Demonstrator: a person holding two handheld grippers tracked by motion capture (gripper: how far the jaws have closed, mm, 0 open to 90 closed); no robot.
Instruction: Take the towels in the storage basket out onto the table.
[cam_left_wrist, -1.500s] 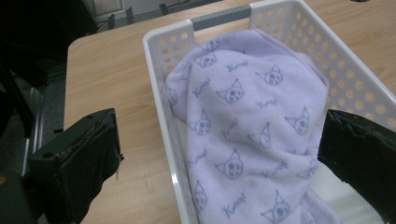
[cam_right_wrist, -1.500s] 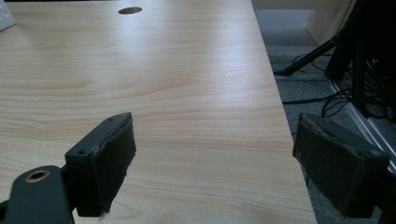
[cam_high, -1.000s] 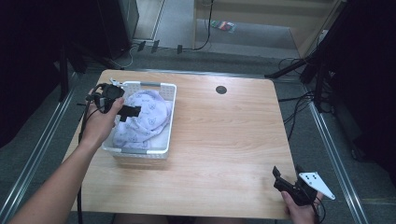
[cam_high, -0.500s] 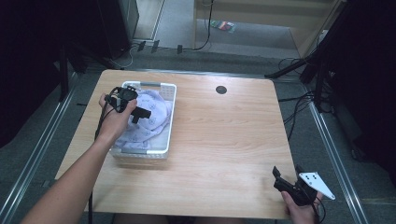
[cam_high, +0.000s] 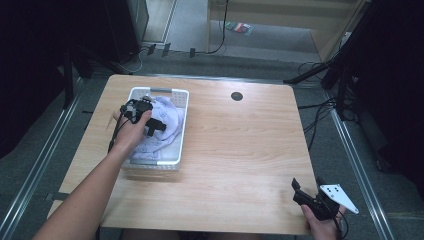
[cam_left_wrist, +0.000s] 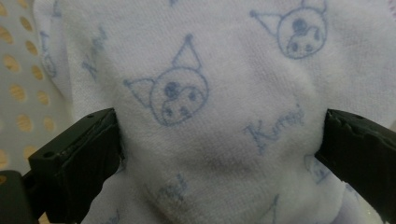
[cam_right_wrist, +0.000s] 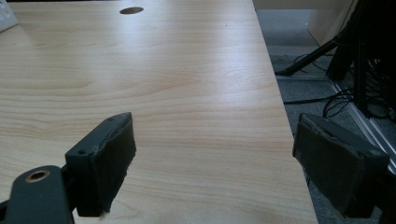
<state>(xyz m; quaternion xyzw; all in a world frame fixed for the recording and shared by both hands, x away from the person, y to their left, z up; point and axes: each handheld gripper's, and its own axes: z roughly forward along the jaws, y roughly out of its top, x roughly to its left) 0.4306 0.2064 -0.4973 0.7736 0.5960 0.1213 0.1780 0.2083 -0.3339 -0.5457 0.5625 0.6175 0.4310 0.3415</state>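
left fingers (cam_left_wrist: 74, 158) spread wide, straddling printed cloth (cam_left_wrist: 205, 116) in basket (cam_high: 176, 131).

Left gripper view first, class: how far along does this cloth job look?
Done: left tongs are down in the basket, jaws wide either side of a fold of printed cloth. In hand: nothing gripped yet. Left: closing and lifting. Right tongs hang open over the table.
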